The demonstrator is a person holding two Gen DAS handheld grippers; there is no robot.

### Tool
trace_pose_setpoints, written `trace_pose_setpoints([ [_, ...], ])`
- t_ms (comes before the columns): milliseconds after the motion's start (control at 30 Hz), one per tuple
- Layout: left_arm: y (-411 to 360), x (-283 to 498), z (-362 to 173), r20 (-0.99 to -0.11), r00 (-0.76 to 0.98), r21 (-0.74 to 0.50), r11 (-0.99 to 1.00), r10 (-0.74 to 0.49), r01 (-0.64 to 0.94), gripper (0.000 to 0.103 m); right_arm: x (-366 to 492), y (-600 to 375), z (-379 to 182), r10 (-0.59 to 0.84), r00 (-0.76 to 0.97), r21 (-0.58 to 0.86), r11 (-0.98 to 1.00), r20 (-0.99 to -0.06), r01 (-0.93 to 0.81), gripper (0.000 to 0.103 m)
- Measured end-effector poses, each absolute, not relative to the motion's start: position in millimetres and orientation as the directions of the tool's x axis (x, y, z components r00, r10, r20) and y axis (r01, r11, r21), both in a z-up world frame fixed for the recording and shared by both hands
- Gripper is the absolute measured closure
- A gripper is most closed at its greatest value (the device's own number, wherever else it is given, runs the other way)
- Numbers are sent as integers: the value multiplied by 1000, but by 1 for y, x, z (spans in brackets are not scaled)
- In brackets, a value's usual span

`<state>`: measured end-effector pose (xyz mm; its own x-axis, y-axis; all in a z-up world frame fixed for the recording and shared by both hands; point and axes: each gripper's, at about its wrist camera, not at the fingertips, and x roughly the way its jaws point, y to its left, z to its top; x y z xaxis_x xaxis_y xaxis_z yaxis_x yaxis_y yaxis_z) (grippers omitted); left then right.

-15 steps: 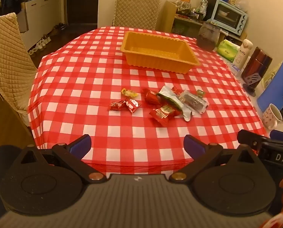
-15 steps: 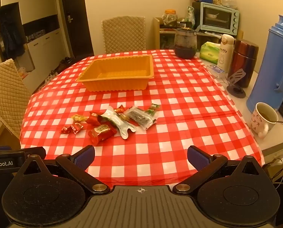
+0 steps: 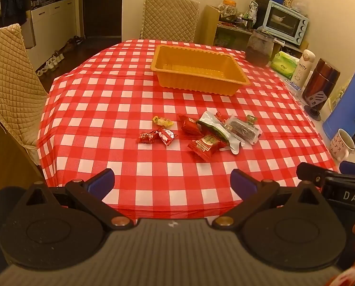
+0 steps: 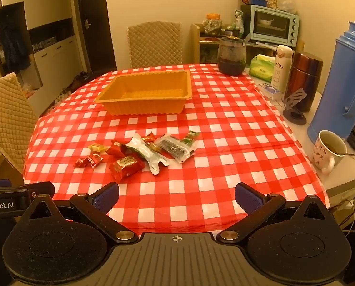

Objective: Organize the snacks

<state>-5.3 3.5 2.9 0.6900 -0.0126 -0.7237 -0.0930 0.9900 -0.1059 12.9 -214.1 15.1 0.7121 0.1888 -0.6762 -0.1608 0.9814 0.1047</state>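
On the checked tablecloth point(image 3: 153, 90), ahead of and below your fingers, the snacks point(image 3: 201, 131) lie in a row running left to right, short of the empty orange tray point(image 3: 245, 81). Both the left gripper point(image 3: 172, 181) and the right gripper point(image 4: 177, 194) gape wide, holding nothing; neither looks clearly nearer.

A white mug point(image 4: 327, 152) stands beside a blue thermos point(image 4: 341, 90), near 2 quilted chairs point(image 4: 154, 44).

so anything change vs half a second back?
Nothing visibly changed. Both hand-held grippers, left and right, are open and empty over the near table edge, as before. The snacks lie in the same loose pile on the checked cloth, and the orange tray behind them has nothing in it.
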Motion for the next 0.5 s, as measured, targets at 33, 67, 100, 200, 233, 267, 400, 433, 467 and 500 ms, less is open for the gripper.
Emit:
trace_pose_setpoints([
  [33, 3, -5, 4, -724, 690, -106, 990, -13, -93, 0, 12, -212, 13, 188, 714, 103, 981, -675, -162, 0],
  [67, 3, -5, 4, -724, 690, -106, 990, -14, -92, 0, 12, -213, 13, 189, 713, 103, 981, -675, -162, 0],
  [100, 3, -5, 4, -724, 690, -105, 990, -13, -91, 0, 11, -212, 12, 188, 714, 103, 982, -674, -161, 0],
  [200, 3, -6, 4, -724, 690, -103, 990, -11, -93, 0, 11, -212, 12, 188, 714, 103, 982, -674, -161, 0],
  [233, 2, -6, 4, -724, 690, -105, 990, -12, -93, 0, 11, -212, 12, 188, 714, 103, 981, -675, -162, 0],
  [267, 2, -6, 4, -723, 691, -104, 990, -11, -93, 0, 11, -212, 12, 186, 715, 101, 982, -674, -161, 0],
  [400, 2, -6, 4, -724, 689, -106, 990, -13, -92, 0, 11, -212, 12, 185, 715, 100, 982, -675, -160, 0],
  [433, 2, -5, 4, -724, 689, -105, 990, -13, -91, 0, 11, -212, 12, 185, 715, 100, 982, -674, -160, 0],
  [467, 2, -5, 4, -725, 689, -104, 990, -13, -91, 0, 11, -212, 12, 186, 715, 100, 982, -674, -161, 0],
  [500, 2, -5, 4, -726, 688, -105, 990, -13, -91, 0, 11, -212, 12, 186, 715, 100, 982, -674, -160, 0],
])
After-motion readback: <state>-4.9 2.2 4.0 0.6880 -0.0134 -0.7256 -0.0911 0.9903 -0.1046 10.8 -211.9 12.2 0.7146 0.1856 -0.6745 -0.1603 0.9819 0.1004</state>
